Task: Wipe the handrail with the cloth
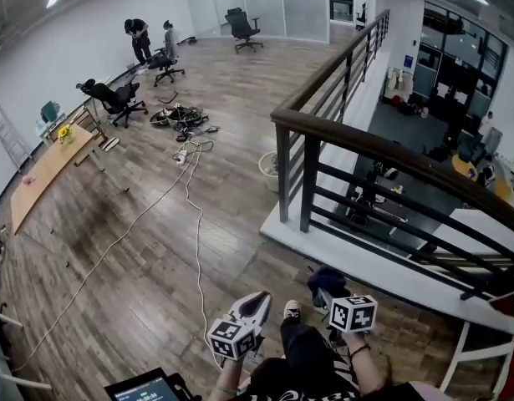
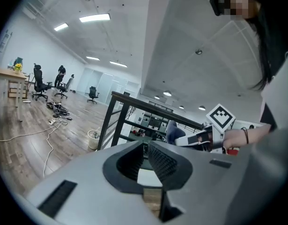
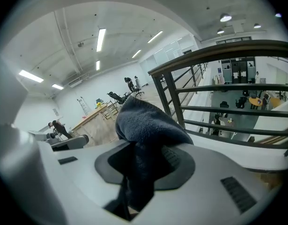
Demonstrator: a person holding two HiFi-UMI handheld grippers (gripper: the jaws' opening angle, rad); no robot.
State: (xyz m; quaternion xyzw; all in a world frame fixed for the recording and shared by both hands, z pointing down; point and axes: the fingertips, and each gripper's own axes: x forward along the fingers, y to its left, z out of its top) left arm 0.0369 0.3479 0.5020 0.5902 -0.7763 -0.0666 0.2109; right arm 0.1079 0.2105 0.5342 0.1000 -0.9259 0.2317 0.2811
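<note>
A dark blue cloth is clamped in the right tongs, bunched so that a thick fold stands proud of the tips. It appears to be held this way so that a padded face can be pressed to the wood. The left tongs are seen closed, tip against tip, with nothing between them. They are carried low beside the right tongs, seemingly kept free because one tool is enough for wiping.

The dark handrail is ahead of the right tongs and above them, well apart from the cloth. No contact has been made, so the wiping is judged not yet begun. From the left tongs the handrail lies ahead and to the right.

One cloth, one handrail and two tongs are counted. Far ahead of the left tongs, three office chairs and two people are visible, and one long white cable is trailed across the wooden floor.
</note>
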